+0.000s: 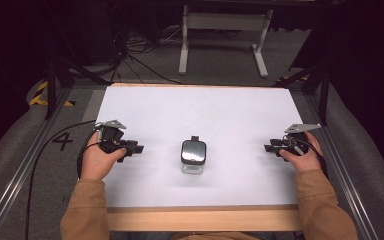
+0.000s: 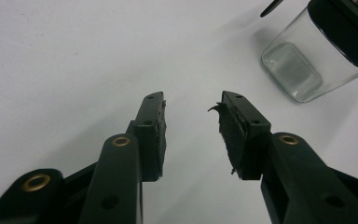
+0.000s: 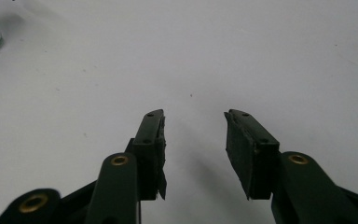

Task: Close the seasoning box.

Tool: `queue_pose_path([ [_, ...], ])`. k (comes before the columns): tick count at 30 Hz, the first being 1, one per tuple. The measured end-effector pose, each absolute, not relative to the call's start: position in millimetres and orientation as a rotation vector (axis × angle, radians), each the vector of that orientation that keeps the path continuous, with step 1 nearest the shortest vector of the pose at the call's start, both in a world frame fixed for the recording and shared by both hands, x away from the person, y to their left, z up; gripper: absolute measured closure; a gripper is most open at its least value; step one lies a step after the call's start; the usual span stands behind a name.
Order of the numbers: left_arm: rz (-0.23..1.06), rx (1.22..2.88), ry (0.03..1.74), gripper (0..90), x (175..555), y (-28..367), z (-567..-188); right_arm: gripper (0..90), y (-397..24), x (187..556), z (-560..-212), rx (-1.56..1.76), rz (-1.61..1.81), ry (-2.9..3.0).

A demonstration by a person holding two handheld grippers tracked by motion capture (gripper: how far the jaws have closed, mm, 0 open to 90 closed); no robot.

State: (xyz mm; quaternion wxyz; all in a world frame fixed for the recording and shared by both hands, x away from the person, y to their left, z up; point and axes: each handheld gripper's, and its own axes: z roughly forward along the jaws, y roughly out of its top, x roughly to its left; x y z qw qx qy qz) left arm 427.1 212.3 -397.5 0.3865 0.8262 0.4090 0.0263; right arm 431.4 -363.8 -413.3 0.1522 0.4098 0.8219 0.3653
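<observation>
high view — jar (image 1: 193, 156) between tools, untouched

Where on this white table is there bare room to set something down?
The white table is bare beyond the jar to its far edge, and between the jar and each of the left gripper and right gripper. Nowhere is crowded.

Cut off at frame edges
The clear glass jar (image 2: 307, 60) with its black lid (image 2: 345, 28) runs off the left gripper view's top-right corner.
</observation>
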Motion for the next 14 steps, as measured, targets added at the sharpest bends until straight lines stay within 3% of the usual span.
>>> queue_pose_path([
  [14,0.059,2.105,1.053,59.9,429.6,210.6,-398.9,55.8,-364.2,429.5,-417.0,1.179,1.049,2.354],
])
